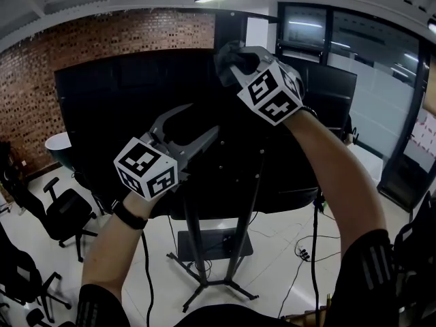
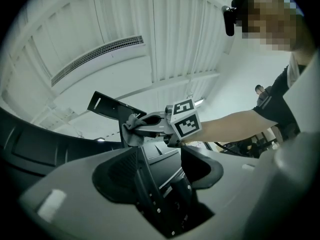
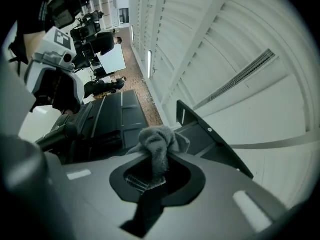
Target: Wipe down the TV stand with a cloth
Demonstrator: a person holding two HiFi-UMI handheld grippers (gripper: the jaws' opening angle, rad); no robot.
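Observation:
The black TV (image 1: 122,107) hangs on a black stand with a post (image 1: 194,244) and splayed legs. High at the TV's top edge, my right gripper (image 1: 230,58) is shut on a grey cloth (image 1: 228,50). In the right gripper view the cloth (image 3: 157,143) bunches out of the jaws beside a black bracket (image 3: 210,139) of the stand. Lower down, my left gripper (image 1: 202,120) hangs open in front of the TV's back. The left gripper view looks up at the right gripper (image 2: 147,129), the cloth (image 2: 131,134) and the bracket (image 2: 107,106).
Black office chairs (image 1: 65,216) stand on the pale floor at the left. Cables (image 1: 306,251) trail on the floor at the right of the stand's base plate (image 1: 214,244). A brick wall (image 1: 41,80) runs behind, and glass doors (image 1: 402,128) stand at the right.

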